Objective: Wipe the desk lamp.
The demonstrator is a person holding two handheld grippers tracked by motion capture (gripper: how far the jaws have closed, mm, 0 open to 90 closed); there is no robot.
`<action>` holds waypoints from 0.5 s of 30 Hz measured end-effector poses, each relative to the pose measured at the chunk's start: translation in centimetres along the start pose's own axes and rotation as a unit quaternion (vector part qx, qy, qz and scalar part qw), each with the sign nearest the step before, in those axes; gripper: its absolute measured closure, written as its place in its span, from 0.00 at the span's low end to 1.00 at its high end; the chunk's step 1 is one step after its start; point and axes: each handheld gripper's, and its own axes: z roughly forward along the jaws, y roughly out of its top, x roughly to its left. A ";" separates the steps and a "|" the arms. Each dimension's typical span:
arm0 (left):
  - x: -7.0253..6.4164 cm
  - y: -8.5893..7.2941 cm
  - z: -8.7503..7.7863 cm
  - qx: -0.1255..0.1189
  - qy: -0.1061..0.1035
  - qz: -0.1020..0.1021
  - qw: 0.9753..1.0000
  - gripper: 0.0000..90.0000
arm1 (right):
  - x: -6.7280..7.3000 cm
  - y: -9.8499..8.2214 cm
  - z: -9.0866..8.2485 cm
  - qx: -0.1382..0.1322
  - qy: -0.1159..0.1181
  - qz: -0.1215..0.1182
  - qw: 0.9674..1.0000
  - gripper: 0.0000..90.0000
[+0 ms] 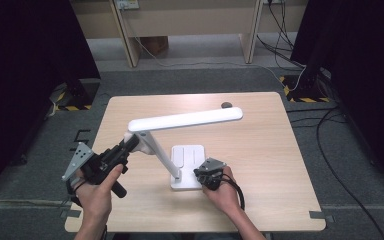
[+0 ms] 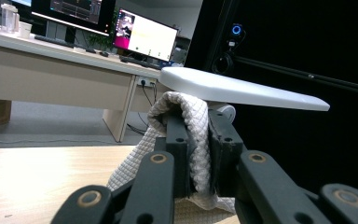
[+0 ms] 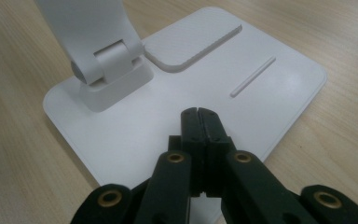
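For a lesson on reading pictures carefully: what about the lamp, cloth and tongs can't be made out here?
- High view: the cloth is hidden behind the left tongs and the lamp arm.
- Left gripper view: lamp head hides the joint being wiped.
- Right gripper view: whether the shut right tongs press on the lamp base is unclear.
- High view: dark object at the far edge, too small.

Office/lab rec. space: desk point(image 2: 51, 51) w/ monitors point(image 2: 144, 37), black curtains point(image 1: 25, 60), floor cables point(image 1: 330, 150), hazard-taped stand bases point(image 1: 305, 92) around the table point(image 1: 260, 150).

monitors point(image 2: 121, 23): windows glow on the far desk, their writing too small to read
floor stripes point(image 1: 305, 97): yellow-black hazard tape, without words
desk lamp point(image 1: 187, 160): plain white, no brand legible
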 end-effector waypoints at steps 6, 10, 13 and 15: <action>0.0 -0.1 0.1 -0.001 0.001 -0.002 1.000 0.89 | 0.0 0.0 0.0 0.000 0.000 0.001 1.000 1.00; 0.2 -0.3 0.1 0.002 0.004 -0.006 1.000 0.89 | 0.0 0.0 0.0 0.000 0.000 0.001 1.000 1.00; 0.1 -0.5 0.1 0.002 0.005 -0.007 1.000 0.89 | 0.0 0.0 0.0 0.000 0.000 0.000 1.000 1.00; 0.1 -0.6 0.1 0.003 0.005 -0.007 1.000 0.89 | 0.0 0.0 0.0 0.001 0.001 0.001 1.000 1.00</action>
